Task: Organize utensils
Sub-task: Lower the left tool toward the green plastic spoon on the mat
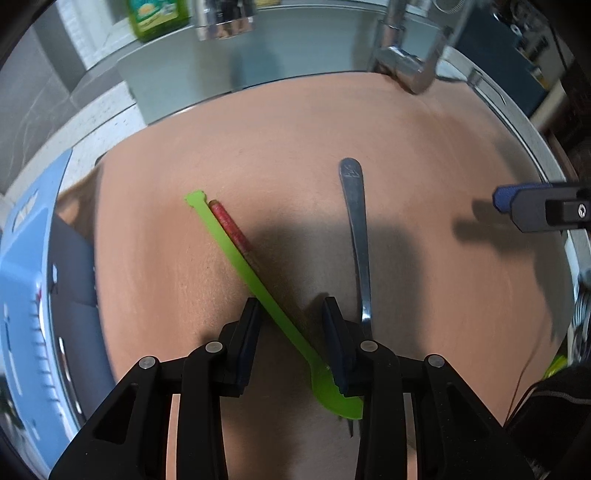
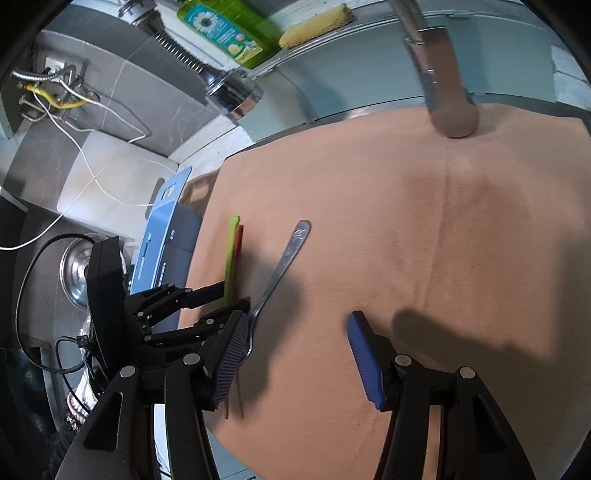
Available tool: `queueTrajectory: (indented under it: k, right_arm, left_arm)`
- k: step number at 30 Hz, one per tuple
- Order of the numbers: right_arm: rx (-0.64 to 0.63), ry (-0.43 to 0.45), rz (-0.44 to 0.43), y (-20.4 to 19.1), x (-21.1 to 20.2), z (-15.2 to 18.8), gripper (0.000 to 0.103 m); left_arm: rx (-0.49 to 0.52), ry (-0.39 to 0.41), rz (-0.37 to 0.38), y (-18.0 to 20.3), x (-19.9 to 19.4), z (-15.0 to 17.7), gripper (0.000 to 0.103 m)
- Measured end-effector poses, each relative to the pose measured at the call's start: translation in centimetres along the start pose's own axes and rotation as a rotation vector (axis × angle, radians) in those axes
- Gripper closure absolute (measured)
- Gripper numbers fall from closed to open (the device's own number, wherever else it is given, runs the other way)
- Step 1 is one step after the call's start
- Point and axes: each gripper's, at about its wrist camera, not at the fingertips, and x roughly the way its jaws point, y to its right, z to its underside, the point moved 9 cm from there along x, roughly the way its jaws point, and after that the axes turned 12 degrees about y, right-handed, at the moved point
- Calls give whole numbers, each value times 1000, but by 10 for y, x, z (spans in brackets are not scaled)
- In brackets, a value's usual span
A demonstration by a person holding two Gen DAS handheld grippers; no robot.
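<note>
Three utensils on a tan cloth (image 1: 424, 155): green spoon (image 1: 240, 247), red stick (image 1: 231, 229), metal fork (image 1: 356, 229). Left gripper (image 1: 291, 321) fingers spread astride the spoon; right gripper (image 2: 295, 354) released. Blue rack (image 1: 26, 280) left.

A peach-coloured cloth (image 2: 424, 240) covers the work surface and fills the middle of both views. Along the top of the frame runs a pale grey ledge (image 2: 314, 40) carrying a green dish-soap bottle (image 2: 225, 29) and a yellow sponge (image 2: 317, 24). A chrome faucet (image 1: 406, 62) stands at upper right in the left wrist view. At upper left in the right wrist view, grey marbled wall tiles (image 2: 147, 96) surround an open electrical box with loose wires (image 2: 51, 92). A blue plastic basket (image 1: 26, 295) sits at the left edge.
</note>
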Motion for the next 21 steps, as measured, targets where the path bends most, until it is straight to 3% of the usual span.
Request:
queueTrajectory:
  k: [8, 17, 21]
  right_arm:
    - [30, -27, -58, -17, 11, 0, 53]
    - [50, -94, -141, -58, 53, 3, 70]
    - [58, -133, -145, -67, 80, 6, 71]
  left_arm:
    - [160, -89, -13, -13, -5, 12, 78]
    - [44, -65, -19, -26, -12, 20, 77]
    - [-48, -6, -9, -31, -28, 23, 77]
